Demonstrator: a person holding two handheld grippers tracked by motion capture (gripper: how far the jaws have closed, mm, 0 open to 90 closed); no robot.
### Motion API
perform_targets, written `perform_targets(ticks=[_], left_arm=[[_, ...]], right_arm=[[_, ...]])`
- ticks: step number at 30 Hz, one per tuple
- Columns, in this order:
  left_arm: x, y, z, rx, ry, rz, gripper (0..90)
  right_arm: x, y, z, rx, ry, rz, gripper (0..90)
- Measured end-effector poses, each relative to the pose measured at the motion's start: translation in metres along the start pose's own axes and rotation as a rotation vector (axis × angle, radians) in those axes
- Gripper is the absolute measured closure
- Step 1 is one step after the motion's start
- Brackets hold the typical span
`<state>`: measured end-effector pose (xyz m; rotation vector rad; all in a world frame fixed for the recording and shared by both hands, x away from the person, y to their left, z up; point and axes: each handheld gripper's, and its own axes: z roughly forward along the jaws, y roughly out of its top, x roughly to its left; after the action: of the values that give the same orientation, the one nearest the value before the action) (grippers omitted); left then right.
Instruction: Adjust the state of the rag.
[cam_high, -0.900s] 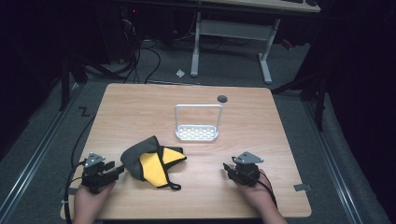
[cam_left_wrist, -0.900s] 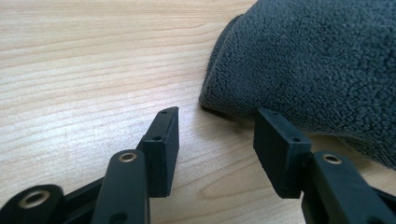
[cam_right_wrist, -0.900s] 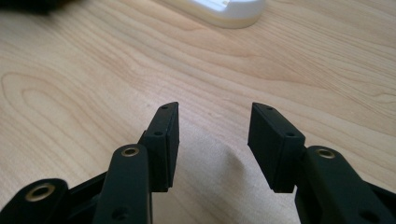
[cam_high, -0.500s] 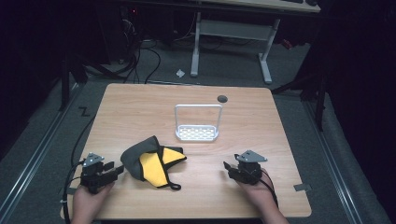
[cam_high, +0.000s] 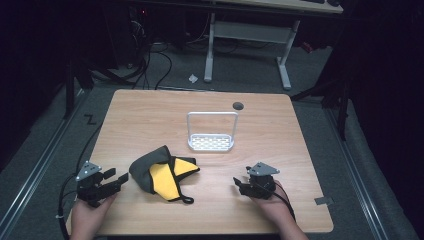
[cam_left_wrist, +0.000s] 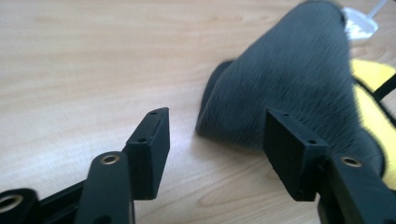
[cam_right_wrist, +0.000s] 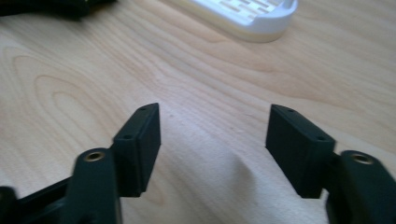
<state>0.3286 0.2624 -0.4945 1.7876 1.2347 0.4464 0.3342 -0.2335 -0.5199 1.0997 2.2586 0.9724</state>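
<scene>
1. My left tool sits spread and empty, just beside the grey-and-yellow cloth on the counter.
2. I judge this the approach; next, pinch its grey edge.
3. My right tool waits spread, well apart.

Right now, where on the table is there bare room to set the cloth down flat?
Bare wood lies between the white rack and the table's far edge, and on the right between rack and right gripper. The near left is crowded: the grey and yellow cloth lies just ahead of the open left gripper.
</scene>
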Motion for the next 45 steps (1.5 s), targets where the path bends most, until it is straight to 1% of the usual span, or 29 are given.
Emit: perform_targets(ticks=[1, 2, 3, 4, 7, 9, 12, 17, 18, 19, 20, 22, 24, 25, 26, 27, 29, 30, 31, 34, 35, 36, 39, 40, 41, 42, 43, 44, 45], left_arm=[[-0.002, 0.002, -0.001, -0.005, 0.002, 0.012, 39.7], [-0.005, 0.004, -0.003, -0.009, 0.006, 0.024, 39.7], [-0.009, 0.007, -0.004, -0.019, -0.006, 0.032, 39.1], [-0.010, 0.008, -0.005, -0.019, -0.011, 0.033, 38.5], [-0.012, 0.010, -0.005, -0.023, -0.018, 0.033, 37.2], [-0.015, 0.015, -0.005, -0.030, -0.030, 0.043, 36.0], [-0.022, 0.022, -0.006, -0.042, -0.049, 0.059, 34.1], [-0.031, 0.029, 0.000, -0.042, -0.075, 0.074, 31.2], [-0.035, 0.032, 0.007, -0.031, -0.090, 0.076, 30.6], [-0.035, 0.032, 0.007, -0.031, -0.090, 0.076, 30.1], [-0.037, 0.033, 0.011, -0.024, -0.095, 0.081, 29.6], [-0.042, 0.034, 0.023, 0.001, -0.102, 0.094, 28.9], [-0.043, 0.034, 0.027, 0.012, -0.096, 0.100, 29.0], [-0.043, 0.033, 0.032, 0.025, -0.086, 0.098, 34.1], [-0.042, 0.031, 0.037, 0.041, -0.083, 0.093, 34.1], [-0.040, 0.026, 0.049, 0.099, -0.066, 0.081, 54.7], [-0.040, 0.019, 0.061, 0.167, -0.053, 0.109, 69.5], [-0.040, 0.019, 0.061, 0.167, -0.053, 0.109, 75.3], [-0.043, 0.012, 0.070, 0.215, -0.047, 0.139, 78.0], [-0.046, 0.008, 0.072, 0.209, -0.051, 0.161, 80.6], [-0.048, 0.008, 0.073, 0.208, -0.059, 0.160, 81.4], [-0.052, 0.006, 0.073, 0.207, -0.085, 0.167, 81.5], [-0.058, 0.005, 0.074, 0.206, -0.107, 0.187, 81.6], [-0.062, 0.004, 0.075, 0.210, -0.122, 0.191, 81.6], [-0.072, 0.003, 0.076, 0.210, -0.149, 0.206, 81.6], [-0.077, 0.002, 0.077, 0.210, -0.161, 0.215, 81.6], [-0.077, 0.002, 0.077, 0.210, -0.161, 0.215, 81.6], [-0.088, 0.002, 0.080, 0.216, -0.188, 0.237, 81.5], [-0.094, 0.001, 0.082, 0.217, -0.200, 0.245, 81.5]], right_arm=[[0.004, 0.001, -0.001, -0.001, -0.004, -0.021, 27.7], [0.004, 0.001, -0.001, -0.001, -0.004, -0.021, 27.7], [0.007, 0.003, -0.002, -0.006, -0.004, -0.023, 21.8], [0.009, 0.004, -0.003, -0.012, -0.002, -0.018, 19.7], [0.012, 0.005, -0.005, -0.019, -0.007, -0.017, 18.1], [0.014, 0.007, -0.006, -0.021, 0.013, -0.006, 14.9], [0.015, 0.008, -0.006, -0.021, 0.016, 0.012, 11.9], [0.015, 0.008, -0.006, -0.018, 0.010, 0.006, 13.5], [0.016, 0.008, -0.007, -0.020, 0.008, 0.009, 14.7], [0.016, 0.008, -0.007, -0.020, 0.008, 0.009, 14.7], [0.016, 0.008, -0.007, -0.018, 0.026, 0.008, 18.4], [0.017, 0.008, -0.006, -0.014, 0.023, 0.001, 18.9], [0.018, 0.008, -0.006, -0.016, 0.020, -0.007, 18.9], [0.019, 0.008, -0.006, -0.014, 0.029, -0.007, 20.3], [0.019, 0.008, -0.006, -0.014, 0.029, -0.007, 20.3], [0.020, 0.008, -0.005, -0.010, 0.052, -0.014, 20.3], [0.021, 0.008, -0.005, -0.005, 0.071, -0.024, 20.3], [0.021, 0.008, -0.005, -0.006, 0.072, -0.022, 20.5], [0.021, 0.009, -0.005, -0.007, 0.073, -0.016, 21.4], [0.021, 0.009, -0.006, -0.010, 0.070, -0.021, 25.7], [0.021, 0.009, -0.008, -0.022, 0.065, -0.023, 31.1], [0.021, 0.009, -0.009, -0.027, 0.065, -0.024, 33.5], [0.022, 0.009, -0.010, -0.033, 0.066, -0.033, 38.0], [0.023, 0.009, -0.010, -0.034, 0.069, -0.034, 39.0], [0.024, 0.009, -0.010, -0.034, 0.072, -0.037, 40.2], [0.025, 0.009, -0.010, -0.036, 0.071, -0.045, 41.8], [0.025, 0.009, -0.010, -0.036, 0.071, -0.045, 41.8], [0.027, 0.010, -0.011, -0.043, 0.070, -0.056, 43.9], [0.028, 0.011, -0.012, -0.046, 0.071, -0.058, 44.6]])
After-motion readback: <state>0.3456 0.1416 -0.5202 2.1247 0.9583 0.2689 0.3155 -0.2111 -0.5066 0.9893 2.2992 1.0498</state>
